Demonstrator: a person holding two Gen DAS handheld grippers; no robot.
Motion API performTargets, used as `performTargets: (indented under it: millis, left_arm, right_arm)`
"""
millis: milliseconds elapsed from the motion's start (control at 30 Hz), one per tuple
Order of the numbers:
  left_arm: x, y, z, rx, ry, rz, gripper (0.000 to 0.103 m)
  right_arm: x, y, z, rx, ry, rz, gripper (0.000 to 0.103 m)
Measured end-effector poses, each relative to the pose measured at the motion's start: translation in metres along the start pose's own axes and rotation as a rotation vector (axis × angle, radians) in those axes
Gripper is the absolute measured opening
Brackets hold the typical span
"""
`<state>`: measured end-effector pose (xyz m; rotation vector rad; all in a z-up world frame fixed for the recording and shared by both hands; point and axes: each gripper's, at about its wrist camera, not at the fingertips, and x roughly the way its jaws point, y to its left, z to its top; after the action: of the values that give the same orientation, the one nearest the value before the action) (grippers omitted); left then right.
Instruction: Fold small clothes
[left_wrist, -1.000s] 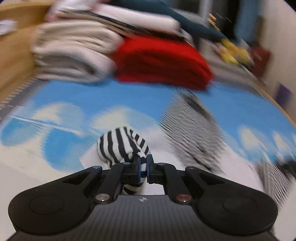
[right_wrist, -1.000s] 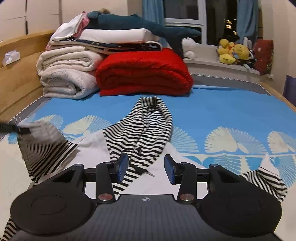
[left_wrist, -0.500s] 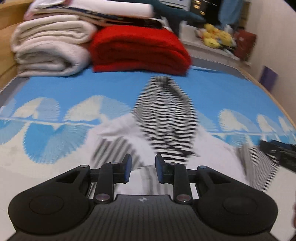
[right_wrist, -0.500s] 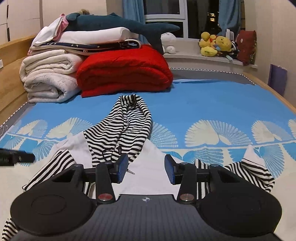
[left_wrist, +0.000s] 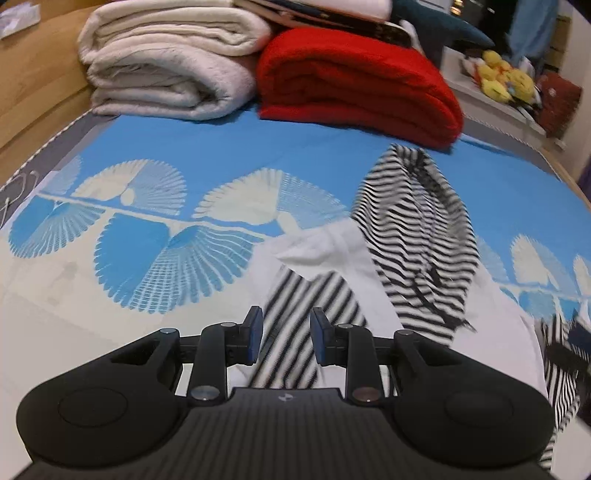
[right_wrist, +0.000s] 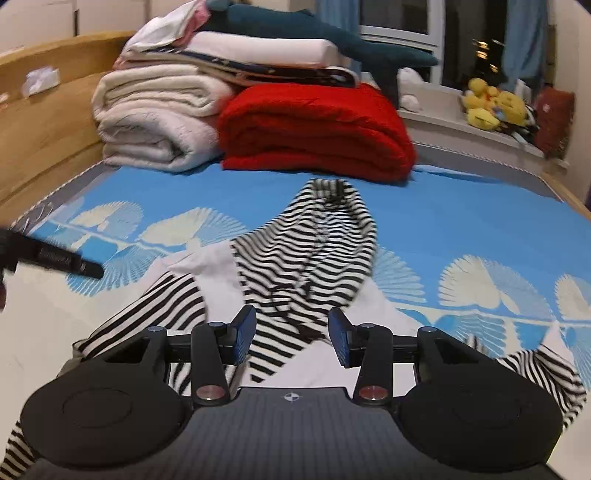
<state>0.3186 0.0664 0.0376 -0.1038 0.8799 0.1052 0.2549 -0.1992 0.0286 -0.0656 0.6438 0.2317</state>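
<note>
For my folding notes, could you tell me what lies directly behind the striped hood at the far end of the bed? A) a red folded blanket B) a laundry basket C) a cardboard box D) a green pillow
A: the red folded blanket sits just beyond the tip of the striped hood, next to a cream blanket.

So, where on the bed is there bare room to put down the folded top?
Free: the blue sheet right of the striped hood, in front of the red blanket. Also the fan-pattern strip left of the top, below the white blanket. Crowded: the head of the bed, and near the tools, where the sleeves lie.
</note>
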Motion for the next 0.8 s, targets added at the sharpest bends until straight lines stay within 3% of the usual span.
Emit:
performTargets:
  millis: [133,467,567,633,800]
  left_arm:
    - [0.000,0.021,0.009,-0.079,0.001,0.016,0.031]
    - [0.006,0.037,0.012,-0.126,0.028,0.049,0.031]
    - [0.006,0.039,0.012,-0.134,0.031,0.050,0.031]
    - [0.007,0.040,0.012,-0.133,0.037,0.048,0.036]
    - [0.010,0.046,0.013,-0.140,0.049,0.056,0.040]
  right_arm:
    - [0.006,0.018,0.001,-0.044,-0.002,0.040,0.034]
    - [0.035,0.054,-0.010,-0.131,0.084,0.128,0.034]
    - [0.047,0.073,-0.020,-0.209,0.118,0.157,0.037]
    - [0.057,0.085,-0.027,-0.254,0.160,0.183,0.044]
    - [0.080,0.111,-0.053,-0.393,0.245,0.198,0.046]
